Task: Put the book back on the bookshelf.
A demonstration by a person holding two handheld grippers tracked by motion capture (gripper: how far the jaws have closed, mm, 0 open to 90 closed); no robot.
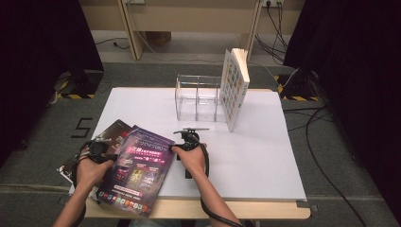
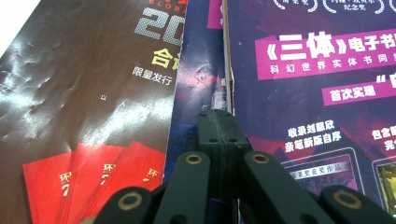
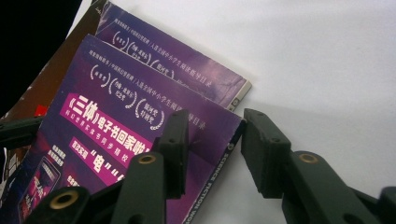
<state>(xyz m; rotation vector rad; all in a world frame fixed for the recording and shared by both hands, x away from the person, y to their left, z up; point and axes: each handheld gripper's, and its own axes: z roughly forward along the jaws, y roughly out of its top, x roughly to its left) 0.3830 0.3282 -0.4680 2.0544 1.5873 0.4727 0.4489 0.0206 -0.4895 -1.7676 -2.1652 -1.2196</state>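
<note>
Top magazine [image 1: 137, 172] spine between right gripper's [image 3: 212, 140] spread jaws.
Left gripper [image 2: 222, 135] pinched its opposite edge; magazine lay on the stack at the worktop's [image 1: 246, 156] front-left, long axis front-to-back, spine toward the right hand.

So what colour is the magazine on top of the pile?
The top magazine is mostly purple, with pink banners and white writing. It shows best in the right gripper view.

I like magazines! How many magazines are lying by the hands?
3: top purple magazine between both grippers, second purple magazine under it, brown magazine at the bottom left. More may hide underneath.
</note>
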